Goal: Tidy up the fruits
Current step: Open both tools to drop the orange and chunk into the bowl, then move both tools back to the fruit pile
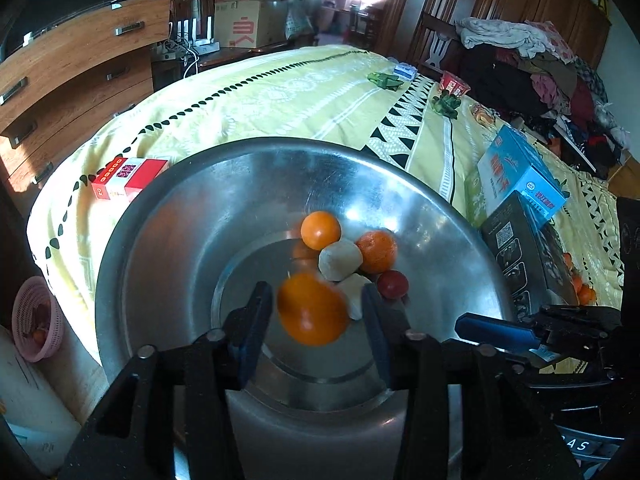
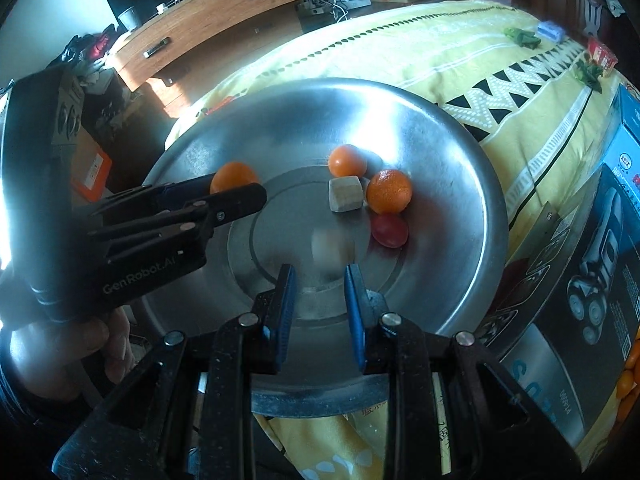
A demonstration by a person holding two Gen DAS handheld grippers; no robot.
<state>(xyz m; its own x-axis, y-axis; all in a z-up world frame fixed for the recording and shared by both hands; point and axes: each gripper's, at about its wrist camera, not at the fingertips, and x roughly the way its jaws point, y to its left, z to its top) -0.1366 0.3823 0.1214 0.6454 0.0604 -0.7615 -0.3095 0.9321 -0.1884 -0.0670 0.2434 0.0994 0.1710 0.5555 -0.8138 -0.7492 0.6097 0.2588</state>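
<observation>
Between the fingers of the left gripper (image 1: 316, 312) a blurred orange (image 1: 312, 308) sits over the steel basin (image 1: 160, 240); the jaws are parted, with gaps beside it. From the right wrist, the right gripper (image 2: 320, 280) stands empty, its jaws narrow, above a blurred pale piece (image 2: 332, 246) in that basin.

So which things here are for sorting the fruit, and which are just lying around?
For the job: metal bowl, oranges, red fruit, pale chunk among them.
Just lying about: red box, blue box, pink basket, clothes pile.
</observation>
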